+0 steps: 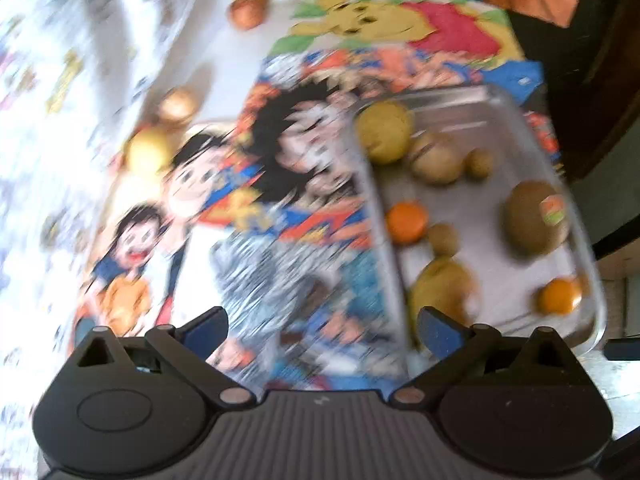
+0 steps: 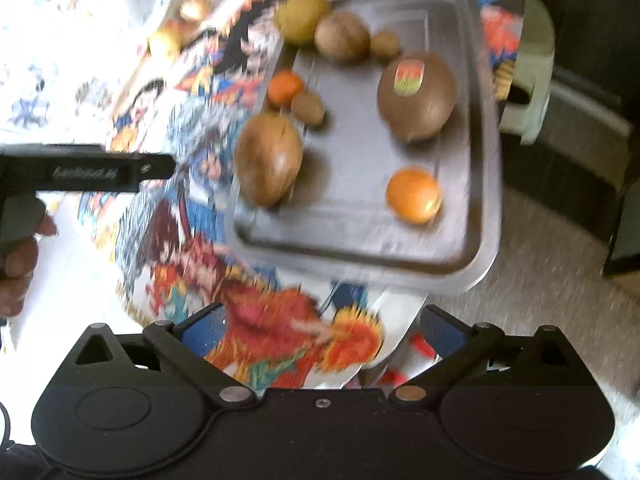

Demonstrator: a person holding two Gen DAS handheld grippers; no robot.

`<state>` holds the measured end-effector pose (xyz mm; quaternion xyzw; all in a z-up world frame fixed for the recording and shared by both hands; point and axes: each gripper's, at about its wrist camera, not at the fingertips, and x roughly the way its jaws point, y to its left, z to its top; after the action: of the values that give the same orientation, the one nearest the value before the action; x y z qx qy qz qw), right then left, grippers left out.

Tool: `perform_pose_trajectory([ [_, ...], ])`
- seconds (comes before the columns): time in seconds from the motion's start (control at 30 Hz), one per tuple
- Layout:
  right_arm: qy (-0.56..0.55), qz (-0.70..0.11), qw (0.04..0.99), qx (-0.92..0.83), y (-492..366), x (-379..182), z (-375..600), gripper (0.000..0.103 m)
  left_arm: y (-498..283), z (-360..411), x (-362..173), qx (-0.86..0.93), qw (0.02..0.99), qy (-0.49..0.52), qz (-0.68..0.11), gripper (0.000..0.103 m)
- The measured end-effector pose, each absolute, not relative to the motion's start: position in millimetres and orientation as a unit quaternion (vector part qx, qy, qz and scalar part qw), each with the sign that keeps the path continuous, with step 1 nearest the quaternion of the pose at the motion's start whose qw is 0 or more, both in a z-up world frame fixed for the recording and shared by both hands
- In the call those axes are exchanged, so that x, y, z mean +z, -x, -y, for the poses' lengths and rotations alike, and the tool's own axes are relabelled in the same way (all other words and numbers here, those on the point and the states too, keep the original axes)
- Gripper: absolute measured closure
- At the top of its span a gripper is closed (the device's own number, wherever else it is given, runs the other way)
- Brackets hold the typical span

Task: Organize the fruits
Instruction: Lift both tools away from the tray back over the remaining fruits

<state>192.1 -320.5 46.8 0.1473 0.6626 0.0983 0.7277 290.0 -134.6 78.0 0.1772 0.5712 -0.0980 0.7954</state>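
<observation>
Both grippers — your left gripper [image 1: 322, 334] and right gripper [image 2: 322, 332] — are hanging spread apart, gripping nothing, near the fruit-filled rectangular metal tray [image 2: 486, 152].

You are looking at a metal tray [image 2: 472, 216] with fruit spread over it. A wide bare patch is sitting in the middle of the tray, between the big brown fruit with the sticker [image 2: 416, 96] and the long brown fruit [image 2: 267, 159]. The orange [image 2: 414, 196] is blocking the near right part. A small orange fruit [image 2: 285, 87] and a little brown one [image 2: 307, 108] are crowding the left side. Three more fruits [image 2: 340, 36] are filling the far end. Left of the tray, the picture cloth [image 1: 256, 208] is lying open. Two fruits [image 1: 160, 136] are sitting close together further left, and one more [image 1: 248, 7] is far back.
</observation>
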Motion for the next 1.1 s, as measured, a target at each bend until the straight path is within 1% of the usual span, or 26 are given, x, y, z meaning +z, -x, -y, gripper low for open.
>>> perform_pose_trajectory([
  [0.13,-0.150,-0.682,0.708,0.107,-194.5,40.0,314.4,0.001,-276.2,106.1,67.7,-0.060,0.778,-0.183,-0.598,0.001],
  [0.37,-0.126,-0.686,0.704,0.136,-208.8,41.3,305.9,0.001,-255.3,71.9,53.8,-0.001,0.743,-0.185,-0.643,0.001],
  [0.63,-0.070,-0.671,0.715,0.182,-226.0,51.7,290.4,0.001,-255.1,52.6,50.9,0.057,0.726,-0.178,-0.662,0.001],
  [0.8,-0.035,-0.619,0.760,0.197,-251.5,73.2,286.0,0.001,-261.4,38.8,58.3,0.080,0.745,-0.146,-0.646,0.001],
  [0.9,-0.045,-0.585,0.787,0.190,-272.6,84.2,284.4,0.001,-266.0,28.5,65.8,0.078,0.772,-0.124,-0.619,0.001],
  [1.1,-0.064,-0.534,0.824,0.181,-329.1,99.1,284.3,0.001,-293.2,19.5,64.9,0.061,0.821,-0.120,-0.555,0.001],
])
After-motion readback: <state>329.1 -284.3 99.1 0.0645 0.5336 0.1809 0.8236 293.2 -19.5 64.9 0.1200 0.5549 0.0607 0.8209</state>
